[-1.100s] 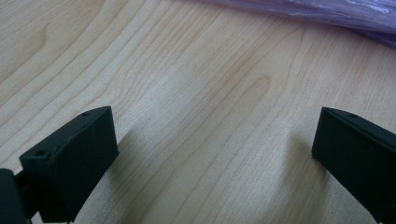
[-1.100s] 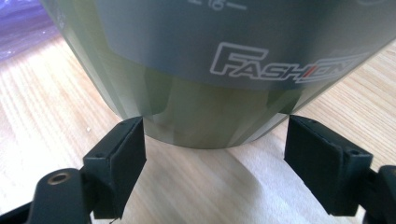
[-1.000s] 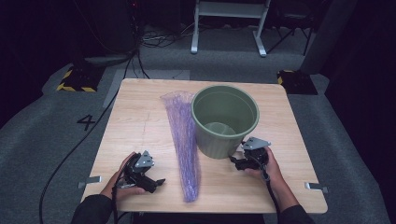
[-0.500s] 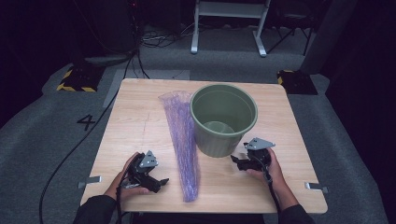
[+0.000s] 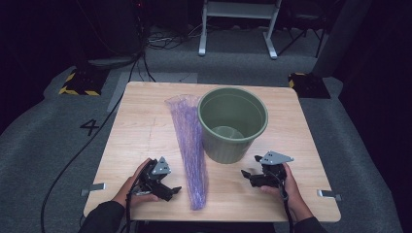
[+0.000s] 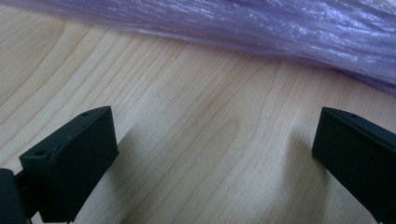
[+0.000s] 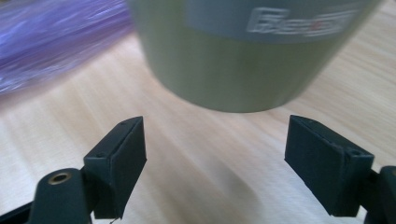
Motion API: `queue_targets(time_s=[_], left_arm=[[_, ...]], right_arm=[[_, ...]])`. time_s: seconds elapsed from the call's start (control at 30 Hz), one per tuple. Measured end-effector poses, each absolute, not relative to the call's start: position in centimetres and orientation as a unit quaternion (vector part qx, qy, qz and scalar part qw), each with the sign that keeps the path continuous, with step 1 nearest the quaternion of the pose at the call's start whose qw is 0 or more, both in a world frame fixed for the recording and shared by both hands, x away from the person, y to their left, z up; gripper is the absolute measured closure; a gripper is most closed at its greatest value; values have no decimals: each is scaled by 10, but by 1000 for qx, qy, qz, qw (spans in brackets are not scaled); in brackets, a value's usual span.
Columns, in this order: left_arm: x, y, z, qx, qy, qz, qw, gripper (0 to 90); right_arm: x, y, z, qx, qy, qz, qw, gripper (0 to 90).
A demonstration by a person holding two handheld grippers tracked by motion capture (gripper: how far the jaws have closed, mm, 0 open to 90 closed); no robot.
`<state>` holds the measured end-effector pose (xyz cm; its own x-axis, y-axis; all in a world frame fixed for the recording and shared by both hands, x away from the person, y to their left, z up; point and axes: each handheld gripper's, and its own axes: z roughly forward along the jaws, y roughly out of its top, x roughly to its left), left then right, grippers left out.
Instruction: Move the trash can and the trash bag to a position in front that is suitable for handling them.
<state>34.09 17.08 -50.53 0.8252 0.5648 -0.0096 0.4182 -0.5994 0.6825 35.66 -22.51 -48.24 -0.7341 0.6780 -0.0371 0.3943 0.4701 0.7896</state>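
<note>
A wooden worktop (image 5: 141,131) carries an empty green plastic bin (image 5: 233,124), upright near its centre; it looks light and rigid, easiest gripped at the rim. Just left of it lies a long purple plastic bag (image 5: 189,145), flat, thin, soft and probably slippery, best pinched at one end. Left tongs (image 5: 167,191) and right tongs (image 5: 246,175) rest spread, empty.

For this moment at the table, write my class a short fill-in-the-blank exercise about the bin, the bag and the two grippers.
1. The green bin stands upright on the ____.
2. The long bag lying flat beside the bin is ____ in colour.
3. Both the left gripper and the right gripper have their jaws ____.

Missing words: table; purple; open
</note>
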Motion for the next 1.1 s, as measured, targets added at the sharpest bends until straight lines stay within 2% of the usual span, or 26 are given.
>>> queue_targets(time_s=[0.27,1.1], left_arm=[[345,158,-505,888,276,104,352,0],[353,127,-505,882,297,113,349,0]], right_arm=[[343,-205,-479,270,858,409,151,208],[308,-151,-484,179,894,394,116,222]])
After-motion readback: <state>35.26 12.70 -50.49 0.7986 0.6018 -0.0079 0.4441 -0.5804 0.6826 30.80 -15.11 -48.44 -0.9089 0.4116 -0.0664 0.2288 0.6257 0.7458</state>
